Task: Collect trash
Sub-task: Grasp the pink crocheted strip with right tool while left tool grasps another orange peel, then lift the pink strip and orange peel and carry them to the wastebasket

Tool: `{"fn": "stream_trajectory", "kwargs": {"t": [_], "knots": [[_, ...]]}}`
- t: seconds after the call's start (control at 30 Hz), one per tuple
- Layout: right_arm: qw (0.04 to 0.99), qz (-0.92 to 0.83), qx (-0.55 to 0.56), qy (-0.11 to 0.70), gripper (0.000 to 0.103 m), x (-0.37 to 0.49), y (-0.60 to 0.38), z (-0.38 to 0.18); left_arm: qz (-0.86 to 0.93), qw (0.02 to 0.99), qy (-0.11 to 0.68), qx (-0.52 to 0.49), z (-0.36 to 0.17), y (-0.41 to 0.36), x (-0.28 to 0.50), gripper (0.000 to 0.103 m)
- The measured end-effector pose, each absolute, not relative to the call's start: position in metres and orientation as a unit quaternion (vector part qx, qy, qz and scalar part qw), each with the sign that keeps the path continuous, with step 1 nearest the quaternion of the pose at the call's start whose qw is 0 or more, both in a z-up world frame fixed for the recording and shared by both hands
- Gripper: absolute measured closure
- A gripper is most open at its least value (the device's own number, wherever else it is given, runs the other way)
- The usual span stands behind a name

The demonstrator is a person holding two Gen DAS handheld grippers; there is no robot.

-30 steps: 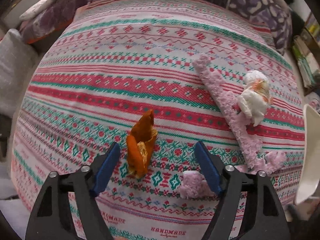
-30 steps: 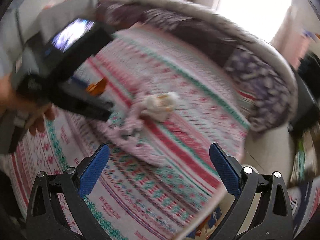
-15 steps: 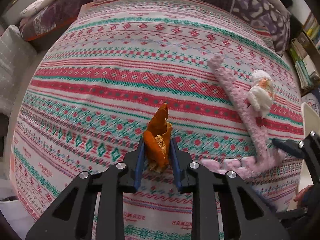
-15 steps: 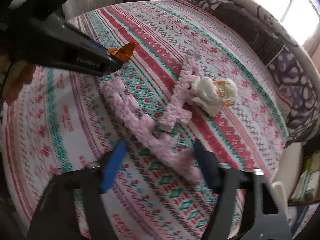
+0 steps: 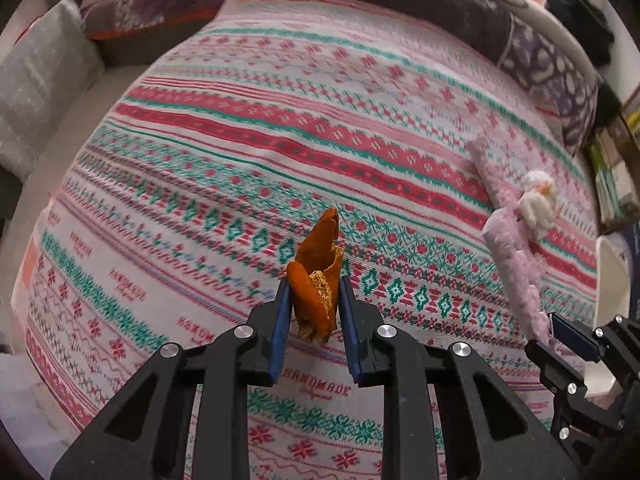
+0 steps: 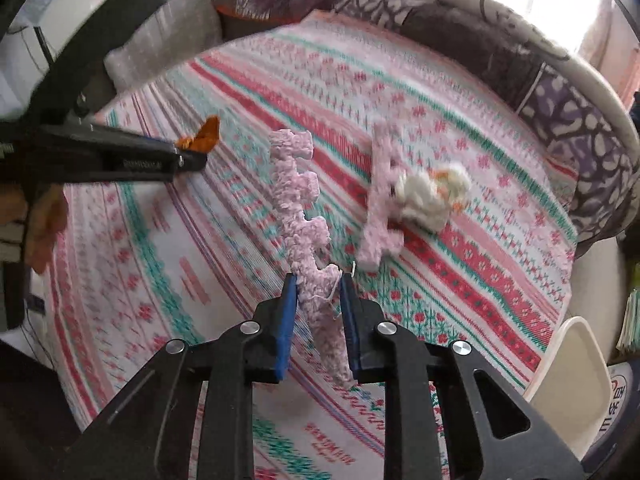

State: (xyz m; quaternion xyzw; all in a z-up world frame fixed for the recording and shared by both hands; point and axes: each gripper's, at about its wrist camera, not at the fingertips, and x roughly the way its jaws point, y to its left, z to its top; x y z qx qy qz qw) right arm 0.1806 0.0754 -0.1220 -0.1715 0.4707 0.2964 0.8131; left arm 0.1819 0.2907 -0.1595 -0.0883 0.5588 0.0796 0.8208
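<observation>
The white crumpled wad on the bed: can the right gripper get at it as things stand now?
Probably not yet. The right gripper is shut on the pink strip, so it has no free jaws. The white wad lies uncovered ahead on the blanket, beside another pink strip.

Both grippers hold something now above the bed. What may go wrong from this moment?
The pink fuzzy strip is long, and the right gripper pinches only its near part; its far part might drag over the blanket or disturb the white wad. The orange peel stands tall above the left gripper and looks crumbly, so a piece might break off and fall onto the blanket.
</observation>
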Motion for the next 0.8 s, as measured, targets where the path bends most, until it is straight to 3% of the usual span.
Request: {"fn": "stream_trajectory", "kwargs": {"t": [0.33, 0.8], "knots": [[0.882, 0.250, -0.112, 0.383, 0.082, 0.164, 0.078, -0.058, 0.110, 0.867, 0.472, -0.120, -0.097, 0.280, 0.161, 0.079], [0.933, 0.163, -0.016, 0.320, 0.081, 0.167, 0.048, -0.025, 0.156, 0.917, 0.350, -0.107, -0.027, 0.245, 0.145, 0.079]]}}
